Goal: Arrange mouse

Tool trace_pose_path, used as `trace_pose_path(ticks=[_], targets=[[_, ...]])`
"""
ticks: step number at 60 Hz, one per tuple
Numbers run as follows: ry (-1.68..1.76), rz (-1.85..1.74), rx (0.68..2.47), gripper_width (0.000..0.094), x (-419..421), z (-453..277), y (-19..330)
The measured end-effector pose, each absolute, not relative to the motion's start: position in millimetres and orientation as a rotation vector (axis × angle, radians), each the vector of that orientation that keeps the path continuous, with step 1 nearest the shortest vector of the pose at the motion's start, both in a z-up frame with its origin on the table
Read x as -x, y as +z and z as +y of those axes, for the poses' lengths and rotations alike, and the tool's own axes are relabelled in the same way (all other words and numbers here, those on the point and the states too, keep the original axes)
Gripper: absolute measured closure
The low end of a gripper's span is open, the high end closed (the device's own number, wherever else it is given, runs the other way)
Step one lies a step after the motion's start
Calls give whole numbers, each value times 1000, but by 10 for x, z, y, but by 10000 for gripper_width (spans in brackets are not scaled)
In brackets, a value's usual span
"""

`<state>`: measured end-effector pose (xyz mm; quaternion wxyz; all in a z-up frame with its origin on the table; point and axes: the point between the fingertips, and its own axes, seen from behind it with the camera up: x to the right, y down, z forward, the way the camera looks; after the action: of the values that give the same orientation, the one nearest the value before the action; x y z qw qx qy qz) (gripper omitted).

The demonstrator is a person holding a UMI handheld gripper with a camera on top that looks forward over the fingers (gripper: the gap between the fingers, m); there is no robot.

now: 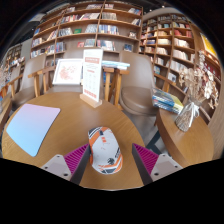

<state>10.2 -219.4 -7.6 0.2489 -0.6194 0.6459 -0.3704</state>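
Note:
A white computer mouse [104,147] with orange and dark markings lies on the round wooden table [60,145], lengthwise between my two fingers. My gripper [111,160] is open: the pink pad of the left finger [75,158] and that of the right finger [147,158] stand well apart, with a gap of bare table on each side of the mouse. The mouse rests on the table on its own.
A pale blue-white mouse pad [31,127] lies on the table to the left. An upright sign [91,78] stands at the table's far edge. Beyond are chairs, a display table with books [70,70] and bookshelves [170,45].

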Motion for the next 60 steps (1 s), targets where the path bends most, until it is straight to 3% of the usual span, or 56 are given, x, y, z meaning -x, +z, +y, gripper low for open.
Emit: trace_pose_path(ticks=[16, 20, 23, 33, 45, 60], targets=[[-960, 1790, 1662, 121, -287, -2211, -109], [-925, 1786, 1653, 235, -317, -2157, -128], [-873, 1779, 1644, 417, -327, -2069, -153], [-902, 1798, 1669, 501, -303, -2086, -133], [-961, 1800, 1630, 523, -245, -1971, 303], [-906, 1675, 1617, 523, -460, -765, 945]])
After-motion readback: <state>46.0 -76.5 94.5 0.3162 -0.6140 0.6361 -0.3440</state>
